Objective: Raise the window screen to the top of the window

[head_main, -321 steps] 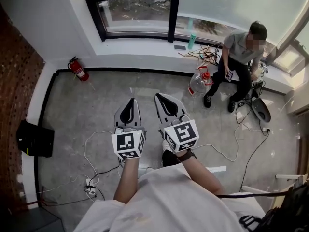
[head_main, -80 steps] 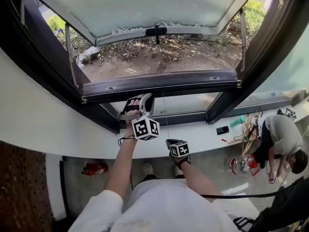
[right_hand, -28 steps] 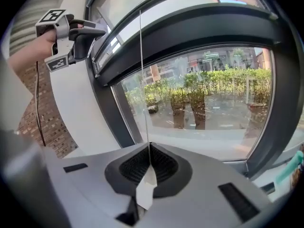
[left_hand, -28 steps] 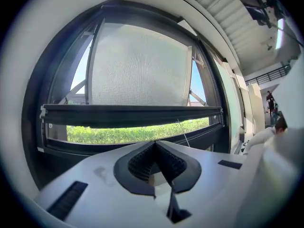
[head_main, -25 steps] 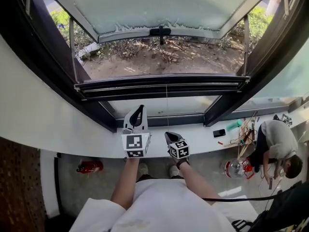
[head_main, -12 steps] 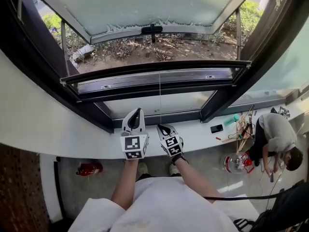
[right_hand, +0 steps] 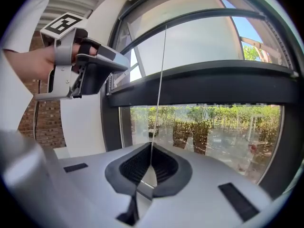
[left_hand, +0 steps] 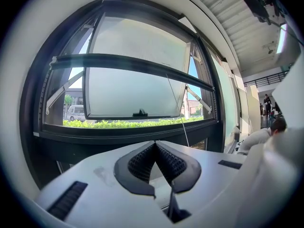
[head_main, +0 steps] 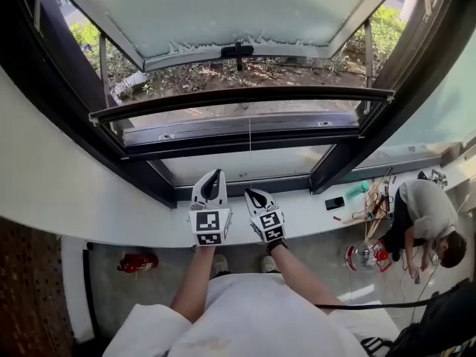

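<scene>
Nearest, low in the centre of the head view, the left gripper [head_main: 216,172] has its jaws shut tip to tip with nothing between them; its own view shows bare pads meeting. Just to its right, the right gripper [head_main: 250,193] is clamped on the pull cord [right_hand: 160,94], a thin pale line that enters its pads from above.

The cord climbs straight to the screen's rail [head_main: 245,95], a slim dark bar spanning the opening in the upper middle of the frame, level and well short of the frame's top. Beyond it the glass sash [head_main: 223,10] is tilted outward, with shrubs and ground past that.

The rail looks light and stiff, guided at both ends, so it should travel with little force. The cord is the weak point: thin, limp and probably slippery, useful only under tension, never for pushing. Hold it close to the pads' middle as now, or — for more control — take the rail itself near its centre, where the cord joins, so it does not rack.
</scene>
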`<state>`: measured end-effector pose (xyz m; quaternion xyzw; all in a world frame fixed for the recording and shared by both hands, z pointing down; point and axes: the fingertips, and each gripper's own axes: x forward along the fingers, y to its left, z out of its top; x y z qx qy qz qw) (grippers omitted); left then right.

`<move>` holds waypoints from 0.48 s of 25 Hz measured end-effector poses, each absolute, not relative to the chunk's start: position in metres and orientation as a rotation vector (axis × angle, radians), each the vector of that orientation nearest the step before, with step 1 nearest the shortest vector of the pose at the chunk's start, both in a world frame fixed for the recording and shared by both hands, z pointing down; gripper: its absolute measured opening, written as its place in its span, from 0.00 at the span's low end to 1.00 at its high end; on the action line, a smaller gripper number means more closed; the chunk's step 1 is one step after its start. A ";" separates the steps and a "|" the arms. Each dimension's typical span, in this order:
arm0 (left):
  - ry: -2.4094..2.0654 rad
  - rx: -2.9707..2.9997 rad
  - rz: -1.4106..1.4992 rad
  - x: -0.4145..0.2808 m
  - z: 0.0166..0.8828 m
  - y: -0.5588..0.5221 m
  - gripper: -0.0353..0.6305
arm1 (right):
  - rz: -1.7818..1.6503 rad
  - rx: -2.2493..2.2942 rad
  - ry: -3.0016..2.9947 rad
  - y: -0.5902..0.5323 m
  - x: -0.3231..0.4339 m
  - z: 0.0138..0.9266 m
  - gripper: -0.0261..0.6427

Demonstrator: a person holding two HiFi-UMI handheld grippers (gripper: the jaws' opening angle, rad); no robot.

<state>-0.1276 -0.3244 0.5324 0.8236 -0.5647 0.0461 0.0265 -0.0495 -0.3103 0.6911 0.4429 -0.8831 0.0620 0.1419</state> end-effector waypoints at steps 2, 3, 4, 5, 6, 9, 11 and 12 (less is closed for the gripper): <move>-1.735 2.552 0.153 -0.125 0.534 -0.324 0.06 | 0.144 1.275 -2.566 -0.313 -0.055 0.681 0.04; -1.733 2.552 0.153 -0.124 0.534 -0.324 0.06 | 0.123 1.268 -2.571 -0.314 -0.058 0.677 0.04; -1.731 2.551 0.148 -0.123 0.533 -0.324 0.06 | 0.105 1.260 -2.576 -0.314 -0.062 0.673 0.04; -1.730 2.548 0.138 -0.123 0.531 -0.325 0.06 | 0.095 1.255 -2.580 -0.314 -0.064 0.670 0.04; -1.730 2.548 0.130 -0.123 0.530 -0.325 0.06 | 0.089 1.255 -2.585 -0.315 -0.066 0.668 0.04; -1.727 2.553 0.118 -0.123 0.526 -0.327 0.06 | 0.086 1.274 -2.592 -0.318 -0.065 0.663 0.04; -1.718 2.553 0.100 -0.122 0.523 -0.327 0.06 | 0.091 1.291 -2.592 -0.320 -0.063 0.661 0.04; -1.717 2.554 0.093 -0.122 0.522 -0.327 0.06 | 0.095 1.299 -2.592 -0.320 -0.061 0.661 0.04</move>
